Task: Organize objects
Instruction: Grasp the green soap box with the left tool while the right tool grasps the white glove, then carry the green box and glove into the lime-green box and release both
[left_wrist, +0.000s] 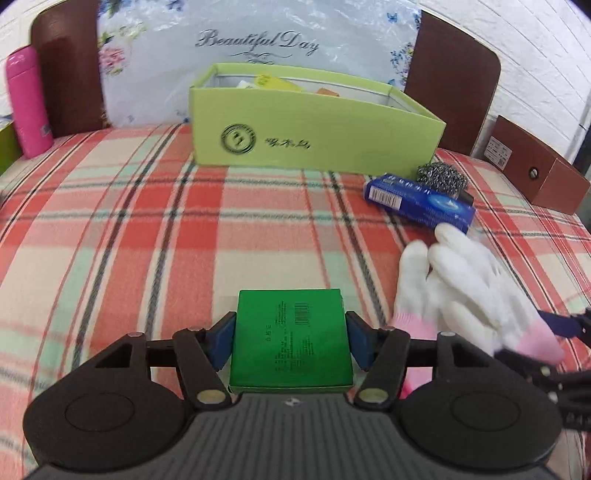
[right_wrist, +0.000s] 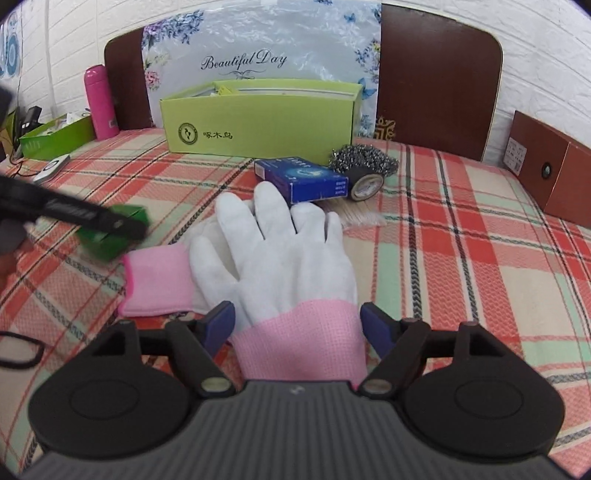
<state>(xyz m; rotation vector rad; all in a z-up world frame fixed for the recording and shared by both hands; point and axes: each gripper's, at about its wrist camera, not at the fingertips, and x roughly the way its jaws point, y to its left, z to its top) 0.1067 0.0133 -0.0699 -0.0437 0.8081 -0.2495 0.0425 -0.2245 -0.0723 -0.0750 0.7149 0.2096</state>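
Green flat cardboard box (left_wrist: 291, 339) sat between the blue pads of the left gripper (left_wrist: 291, 341), both pads pressed against its sides, so the gripper was clamped on it just above the red, cream and mint plaid blanket (left_wrist: 147, 229). To its right lay white knit gloves with pink cuffs (left_wrist: 461, 288). In the right wrist view, the right gripper (right_wrist: 297, 325) stood with its jaws apart on either side of one glove's pink cuff (right_wrist: 299, 343), neither pad touching it. Beyond the gloves' fingertips lay a blue rectangular carton (right_wrist: 306, 179), with a steel wool scourer (right_wrist: 364, 160) and a roll of tape (right_wrist: 367, 184) just beside it. A lime-green open cardboard box (right_wrist: 258, 122) stood farther back against the headboard, and a pink bottle (right_wrist: 99, 103) stood upright to its left.
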